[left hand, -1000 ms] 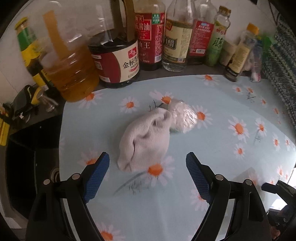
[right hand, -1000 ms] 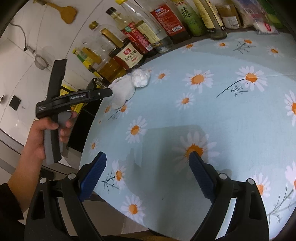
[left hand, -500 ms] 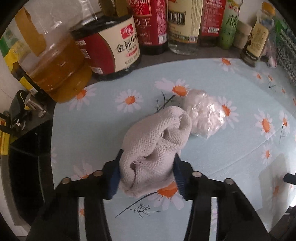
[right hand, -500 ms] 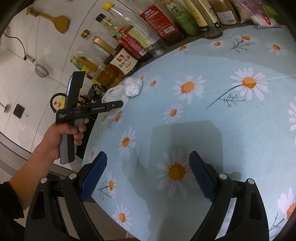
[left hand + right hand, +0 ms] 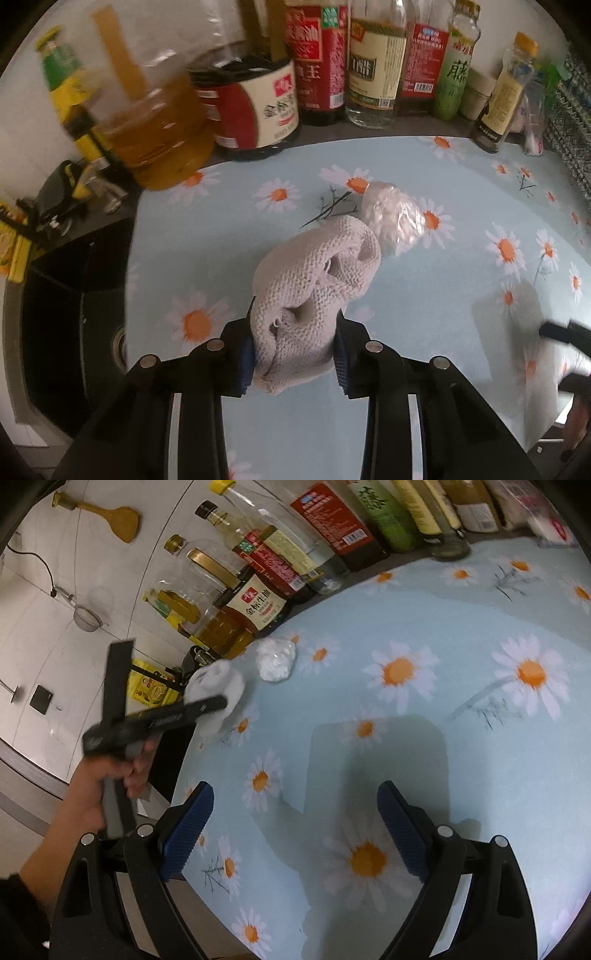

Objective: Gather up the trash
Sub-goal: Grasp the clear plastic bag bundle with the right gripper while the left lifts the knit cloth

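My left gripper point(image 5: 294, 356) is shut on a crumpled white knitted cloth point(image 5: 314, 288), squeezing its near end a little above the daisy-print tablecloth point(image 5: 424, 314). A crumpled clear plastic wad point(image 5: 393, 218) lies just beyond the cloth, touching its far end. In the right wrist view the cloth point(image 5: 218, 694) is in the left gripper point(image 5: 207, 707) at the table's left edge, with the plastic wad point(image 5: 276, 659) beside it. My right gripper point(image 5: 295, 825) is open and empty above the near part of the table.
A row of oil, soy sauce and vinegar bottles point(image 5: 325, 62) stands along the back edge, with a large oil jug point(image 5: 147, 122) at the left. A dark sink point(image 5: 70, 314) lies left of the table. A woven basket point(image 5: 576, 110) is at far right.
My left gripper closed on the knitted cloth and has lifted it slightly. The right gripper has shifted a little over the table and stays open.
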{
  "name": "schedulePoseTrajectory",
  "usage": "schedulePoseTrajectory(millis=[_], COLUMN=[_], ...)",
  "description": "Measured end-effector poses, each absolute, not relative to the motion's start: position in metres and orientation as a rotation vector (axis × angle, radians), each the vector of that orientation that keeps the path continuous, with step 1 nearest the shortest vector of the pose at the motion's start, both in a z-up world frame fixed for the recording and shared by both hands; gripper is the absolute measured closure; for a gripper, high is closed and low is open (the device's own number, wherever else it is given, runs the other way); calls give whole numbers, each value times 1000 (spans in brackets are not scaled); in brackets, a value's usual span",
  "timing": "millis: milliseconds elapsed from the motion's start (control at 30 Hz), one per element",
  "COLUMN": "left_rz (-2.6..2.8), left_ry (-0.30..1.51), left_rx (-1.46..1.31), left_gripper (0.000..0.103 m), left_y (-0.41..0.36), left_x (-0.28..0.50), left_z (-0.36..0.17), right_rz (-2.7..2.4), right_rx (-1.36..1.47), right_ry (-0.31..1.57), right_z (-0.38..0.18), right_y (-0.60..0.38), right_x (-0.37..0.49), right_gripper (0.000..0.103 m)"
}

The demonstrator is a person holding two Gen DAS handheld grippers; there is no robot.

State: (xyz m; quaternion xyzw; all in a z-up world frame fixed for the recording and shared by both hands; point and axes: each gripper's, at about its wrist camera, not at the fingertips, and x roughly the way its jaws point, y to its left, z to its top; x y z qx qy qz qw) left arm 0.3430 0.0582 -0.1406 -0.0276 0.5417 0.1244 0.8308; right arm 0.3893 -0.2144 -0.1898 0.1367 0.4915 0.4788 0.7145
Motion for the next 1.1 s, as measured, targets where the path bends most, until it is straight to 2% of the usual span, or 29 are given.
schedulePoseTrajectory(millis=[333, 400, 533, 733, 900, 1033, 1100], left_rz=[289, 302, 323, 347, 400, 417, 429], left_ry=[1083, 1066, 1041, 1070, 1090, 1086, 1078], left_rx=[-90, -117, -238, -317, -367, -442, -453], left_gripper=[70, 70, 70, 71, 70, 70, 71], left_y=[53, 53, 57, 53, 47, 47, 46], left_x=[259, 241, 208, 171, 142, 126, 122], left_z=[-106, -101, -93, -104, -112, -115, -113], right_rz=[1061, 1047, 1033, 1010, 989, 988, 987], right_rx=[222, 188, 129, 77, 23, -4, -6], right_ry=[1032, 1015, 982, 1004, 1035, 1021, 1015], right_z=[-167, -164, -162, -175, -189, -193, -193], right_y=[-154, -140, -110, -65, -40, -34, -33], right_x=[418, 429, 453, 476, 479, 476, 475], right_gripper=[14, 23, 23, 30, 40, 43, 52])
